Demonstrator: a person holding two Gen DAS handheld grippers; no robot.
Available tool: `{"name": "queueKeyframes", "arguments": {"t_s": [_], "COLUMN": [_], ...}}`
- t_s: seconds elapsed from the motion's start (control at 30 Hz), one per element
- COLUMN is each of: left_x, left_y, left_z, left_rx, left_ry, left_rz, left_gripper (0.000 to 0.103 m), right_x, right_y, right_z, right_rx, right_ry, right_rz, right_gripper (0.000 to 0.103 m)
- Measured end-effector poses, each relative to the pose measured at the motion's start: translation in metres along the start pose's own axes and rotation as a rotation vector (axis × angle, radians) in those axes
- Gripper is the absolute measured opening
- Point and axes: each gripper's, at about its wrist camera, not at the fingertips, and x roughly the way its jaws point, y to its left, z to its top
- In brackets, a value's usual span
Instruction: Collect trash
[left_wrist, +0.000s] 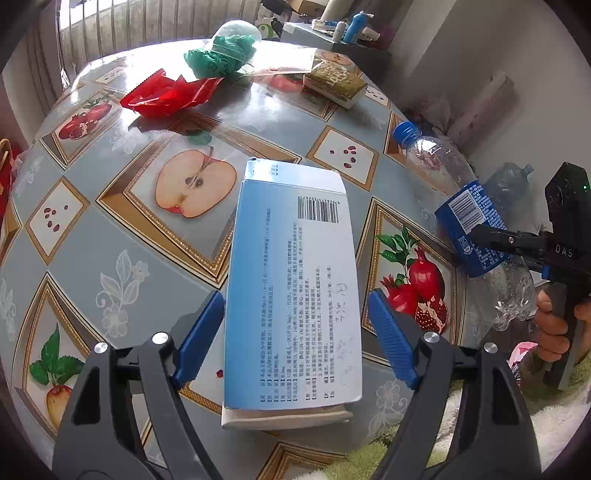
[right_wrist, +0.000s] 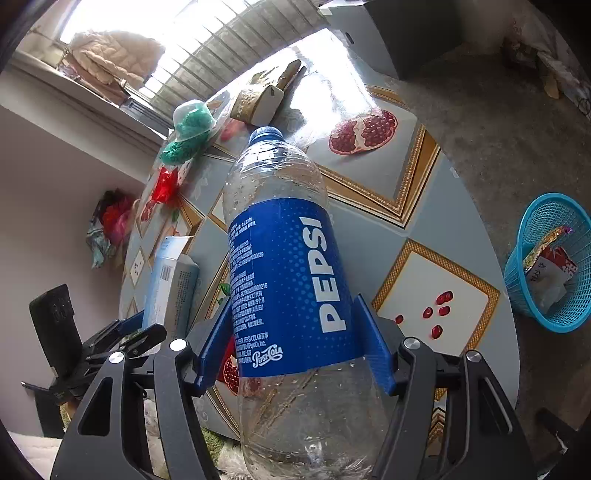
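A round tabletop (left_wrist: 122, 236) fills both views, covered by a glossy grey-blue cloth printed with gold-framed panels of halved apples, pomegranates and scattered seeds. Bright daylight comes through a barred window behind it and glares off the far side of the cloth.

The left gripper (left_wrist: 295, 332) points down over a pale blue and white carton (left_wrist: 295, 273) printed with a barcode and small text. The carton lies between the blue pads, but a sliver of cloth shows on each side, so the gripper looks released rather than clamped, though the fisheye makes the near edges hard to judge.

The right gripper (right_wrist: 295, 332) is clenched around an empty clear Pepsi bottle (right_wrist: 288, 280), its pads pressed to the blue label, the blue cap aimed toward the far rim.

Farther across the tabletop lie a crumpled red wrapper (left_wrist: 166, 96), a green mesh bundle in clear plastic (left_wrist: 225, 51) and a gold-patterned box (left_wrist: 336, 83).

To the right of the table, on a speckled grey floor, stands a turquoise plastic basket (right_wrist: 546, 236) with a few wrappers already inside. A plain pale wall rises at the left of the right wrist view, with some red and patterned cloth bunched against it.
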Motion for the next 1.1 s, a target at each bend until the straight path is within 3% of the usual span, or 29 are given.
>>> {"name": "queueKeyframes", "arguments": {"t_s": [0.6,1.1], "left_x": [0.017,0.017], "left_y": [-0.007,-0.012], "left_z": [0.011,0.008], "left_rx": [0.025,0.068], "left_ry": [-0.013,-0.025], "left_rz": [0.092,0.134], "left_gripper": [0.076,0.07], "right_x": [0.018,0.03], "right_y": [0.035,0.043], "right_z": [0.015,0.015], "right_rx": [-0.158,-0.186], "right_ry": [0.072,0.104], "right_rz": [-0.188,-0.239], "right_gripper": [0.069,0.069]}}
